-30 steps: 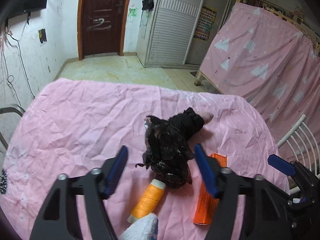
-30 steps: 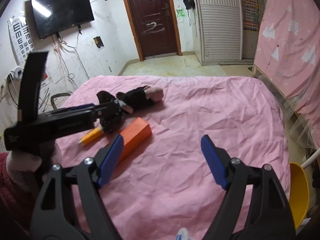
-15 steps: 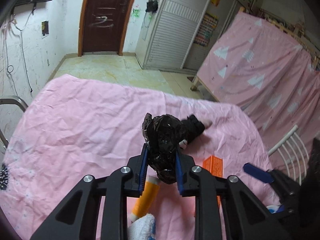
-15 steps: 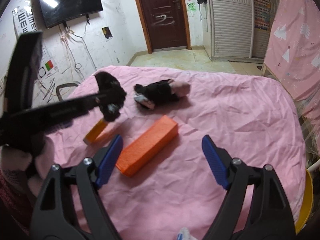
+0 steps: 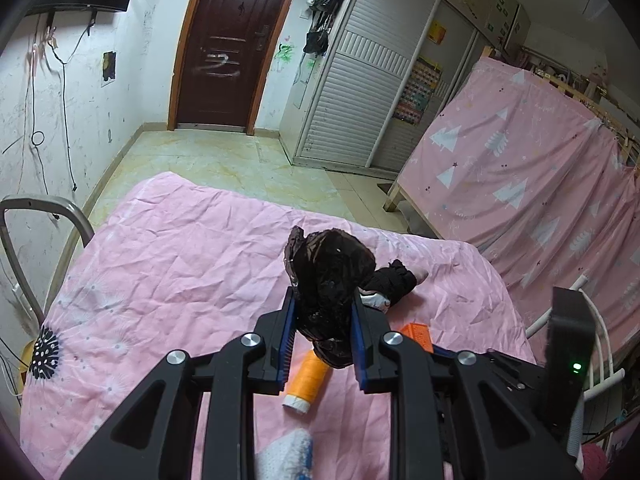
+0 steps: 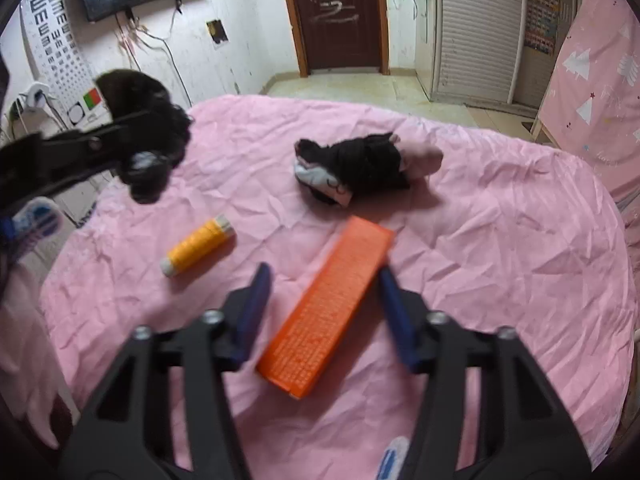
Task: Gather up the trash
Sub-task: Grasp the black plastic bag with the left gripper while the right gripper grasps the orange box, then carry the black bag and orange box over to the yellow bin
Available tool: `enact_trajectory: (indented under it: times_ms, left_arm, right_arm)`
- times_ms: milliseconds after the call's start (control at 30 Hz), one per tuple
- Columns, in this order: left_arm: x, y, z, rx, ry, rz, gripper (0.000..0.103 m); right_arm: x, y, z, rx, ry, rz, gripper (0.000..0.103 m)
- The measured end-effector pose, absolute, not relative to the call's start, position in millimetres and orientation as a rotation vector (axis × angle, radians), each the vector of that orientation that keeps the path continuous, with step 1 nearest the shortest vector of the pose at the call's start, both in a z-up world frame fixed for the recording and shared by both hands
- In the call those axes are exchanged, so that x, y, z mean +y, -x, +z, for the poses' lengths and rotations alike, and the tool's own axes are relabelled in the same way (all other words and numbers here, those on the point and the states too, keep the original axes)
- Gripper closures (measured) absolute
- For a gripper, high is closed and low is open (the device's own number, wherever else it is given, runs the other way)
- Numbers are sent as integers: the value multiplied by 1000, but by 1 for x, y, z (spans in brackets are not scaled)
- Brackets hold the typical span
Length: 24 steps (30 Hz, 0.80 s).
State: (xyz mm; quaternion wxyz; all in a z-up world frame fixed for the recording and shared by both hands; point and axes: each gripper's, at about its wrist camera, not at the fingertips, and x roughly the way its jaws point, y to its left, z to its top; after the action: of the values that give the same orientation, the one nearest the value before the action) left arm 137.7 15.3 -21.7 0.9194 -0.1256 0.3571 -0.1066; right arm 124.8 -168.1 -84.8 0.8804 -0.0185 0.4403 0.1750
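Note:
My left gripper [image 5: 323, 332] is shut on a crumpled black plastic bag [image 5: 330, 280] and holds it above the pink-covered table [image 5: 168, 264]. In the right wrist view the bag [image 6: 148, 140] hangs in the air at the left. My right gripper [image 6: 326, 312] is open, its blue fingers on either side of an orange box [image 6: 328, 308] lying on the cloth; contact cannot be told. An orange thread spool [image 6: 198, 246] lies left of the box. It also shows under the bag in the left wrist view [image 5: 307, 376].
A black and pink bundle of cloth [image 6: 360, 164] lies beyond the box. A metal chair frame [image 5: 36, 232] stands at the table's left. A pink-curtained bed [image 5: 520, 168] is on the right, a white rail [image 5: 580, 320] by the table's right edge.
My left gripper closed on the black bag and lifted it off the table. My right gripper moved forward and down over the orange box, its fingers narrowing.

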Motion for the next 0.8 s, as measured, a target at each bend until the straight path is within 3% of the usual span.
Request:
enact_trajectory:
  times_ms: [133,800]
  left_arm:
    - [18,-135,-24,740,257,-218,89]
    - [-39,-122,-8,734,153,-263,89]
  right_arm:
    - [-168,-125,-86,919,60,347,81]
    - [-237,-94,-49,780,-62,306,81]
